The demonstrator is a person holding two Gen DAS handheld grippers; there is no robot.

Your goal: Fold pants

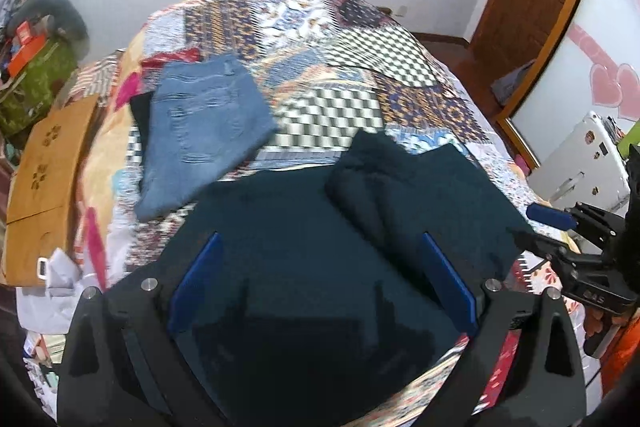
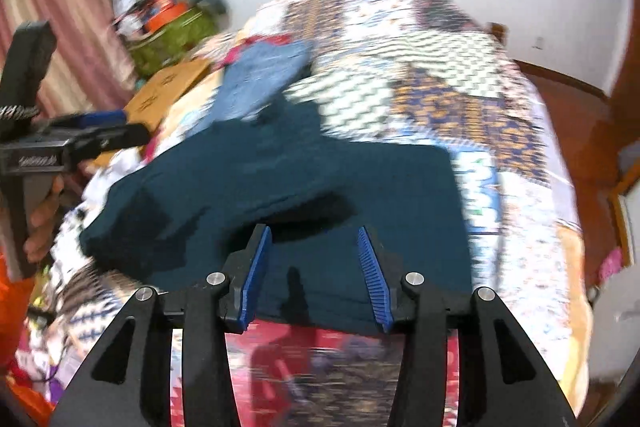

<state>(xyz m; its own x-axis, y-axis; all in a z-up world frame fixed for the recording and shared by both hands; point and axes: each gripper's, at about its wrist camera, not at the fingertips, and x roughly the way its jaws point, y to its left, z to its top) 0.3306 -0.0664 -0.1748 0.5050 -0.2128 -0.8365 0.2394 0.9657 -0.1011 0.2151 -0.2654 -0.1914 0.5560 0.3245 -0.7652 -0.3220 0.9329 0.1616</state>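
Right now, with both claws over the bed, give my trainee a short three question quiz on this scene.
1. True or false: the left claw is clamped on the dark teal pants.
2. What lies beyond the teal pants on the patchwork quilt? A) folded blue jeans B) a pillow C) a towel
3. Fill in: the right claw has its jaws ____.

Key: 1 false, its jaws stand wide apart above them. 2 A. 3 open.

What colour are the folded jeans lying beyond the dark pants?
Light, faded blue jeans, clearest in the left wrist view.
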